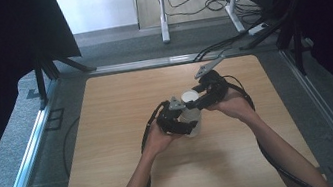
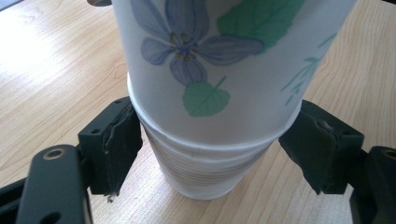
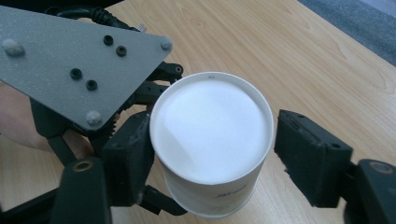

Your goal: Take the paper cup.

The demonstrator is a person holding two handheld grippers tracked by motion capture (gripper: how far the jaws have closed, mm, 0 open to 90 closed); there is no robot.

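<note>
You are working at the middle of the bench (image 1: 132,180), with both grippers meeting around a stack of paper cups (image 1: 191,115) that is standing upright on the wood. Your left gripper (image 1: 179,122) is coming in from the left at the stack's lower part. In the left gripper view its 2 jaws are sitting on either side of the lower cup (image 2: 205,172), just under the rim of the flowered cup (image 2: 219,60) nested in it; the left jaw is touching or almost touching the wall, while the right jaw is close beside it, so you are holding the stack loosely at most, with the jaws spread about a cup's width. Your right gripper (image 1: 203,99) is reaching in from the right at the top cup's mouth. In the right gripper view its left jaw is pressing against the cup's rim (image 3: 211,77), and the right jaw is standing clearly apart from it, so that gripper is open and gripping nothing. The left gripper's grey plate (image 3: 65,56) is lying just beside the cup.
</note>
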